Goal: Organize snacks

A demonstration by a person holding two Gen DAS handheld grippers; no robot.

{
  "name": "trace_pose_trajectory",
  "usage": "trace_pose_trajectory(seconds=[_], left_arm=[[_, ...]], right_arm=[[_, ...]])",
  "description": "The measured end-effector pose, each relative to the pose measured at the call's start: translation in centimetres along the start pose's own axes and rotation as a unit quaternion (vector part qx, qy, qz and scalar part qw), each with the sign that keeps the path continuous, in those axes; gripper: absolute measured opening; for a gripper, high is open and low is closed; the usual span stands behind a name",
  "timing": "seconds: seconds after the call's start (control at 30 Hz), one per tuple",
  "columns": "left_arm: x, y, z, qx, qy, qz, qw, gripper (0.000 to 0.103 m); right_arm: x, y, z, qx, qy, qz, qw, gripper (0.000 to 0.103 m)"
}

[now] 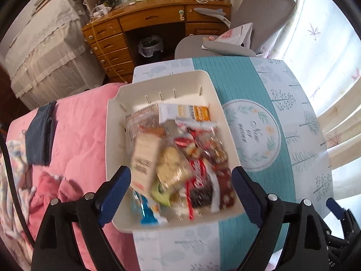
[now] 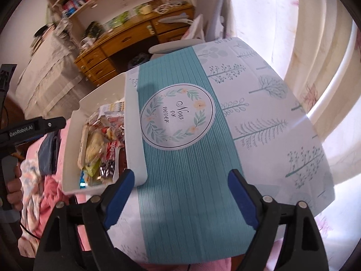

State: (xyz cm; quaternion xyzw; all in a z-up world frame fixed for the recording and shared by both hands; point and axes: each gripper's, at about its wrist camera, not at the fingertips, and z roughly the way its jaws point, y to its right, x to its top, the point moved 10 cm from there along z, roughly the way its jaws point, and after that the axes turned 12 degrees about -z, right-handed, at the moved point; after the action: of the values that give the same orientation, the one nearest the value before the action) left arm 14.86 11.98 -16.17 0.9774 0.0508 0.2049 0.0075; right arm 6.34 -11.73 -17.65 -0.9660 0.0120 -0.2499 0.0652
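A white plastic basket (image 1: 171,78) sits on the left edge of the table and hangs partly over the bed. It holds several wrapped snacks (image 1: 194,153): red, brown, yellow-green and blue packets, blurred. My left gripper (image 1: 180,187) hovers above the basket's near end, open, with its blue pads apart and touching nothing. In the right wrist view the basket (image 2: 135,135) and its snacks (image 2: 101,149) lie to the left. My right gripper (image 2: 180,187) is open over the teal runner (image 2: 191,203), with nothing between its pads.
The table (image 1: 300,117) has a tree-print cloth and a round "Now or never" emblem (image 2: 178,115). A pink bed (image 1: 79,135) with a navy cloth (image 1: 38,135) lies left. Behind are a wooden desk (image 1: 158,18), a bin (image 1: 150,47) and a grey chair (image 1: 259,15). Curtains hang right.
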Motion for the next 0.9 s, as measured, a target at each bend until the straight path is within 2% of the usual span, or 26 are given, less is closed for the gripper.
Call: trace_pose_trajectory(seconds=[0.13, 0.33, 0.47, 0.63, 0.77, 0.9], left_arm=[[-3.0, 1.5, -2.2, 0.014, 0.004, -0.034, 0.9993, 0.09], [-7.7, 4.7, -5.6, 0.003, 0.019, -0.088, 0.9959, 0.09], [-10.1, 6.7, -7.5, -0.002, 0.028, -0.1, 0.9946, 0.09], [-11.3, 8.5, -10.2, -0.005, 0.048, -0.093, 0.9945, 0.09], [-11.7, 9.5, -12.8, -0.006, 0.065, -0.095, 0.9933, 0.09], [-12.0, 10.2, -15.3, 0.0, 0.096, -0.091, 0.9912, 0.098]], right_arm=[[-0.4, 0.6, -1.9, 0.014, -0.005, -0.036, 0.999, 0.091], [-1.5, 2.2, -5.1, 0.028, -0.008, -0.109, 0.994, 0.097], [-2.2, 3.3, -6.6, 0.037, -0.016, -0.134, 0.99, 0.098], [-2.3, 4.6, -8.9, 0.048, -0.021, -0.137, 0.989, 0.102], [-1.9, 4.9, -10.9, 0.054, -0.01, -0.142, 0.988, 0.103], [-2.1, 4.8, -12.5, 0.063, -0.008, -0.151, 0.987, 0.103]])
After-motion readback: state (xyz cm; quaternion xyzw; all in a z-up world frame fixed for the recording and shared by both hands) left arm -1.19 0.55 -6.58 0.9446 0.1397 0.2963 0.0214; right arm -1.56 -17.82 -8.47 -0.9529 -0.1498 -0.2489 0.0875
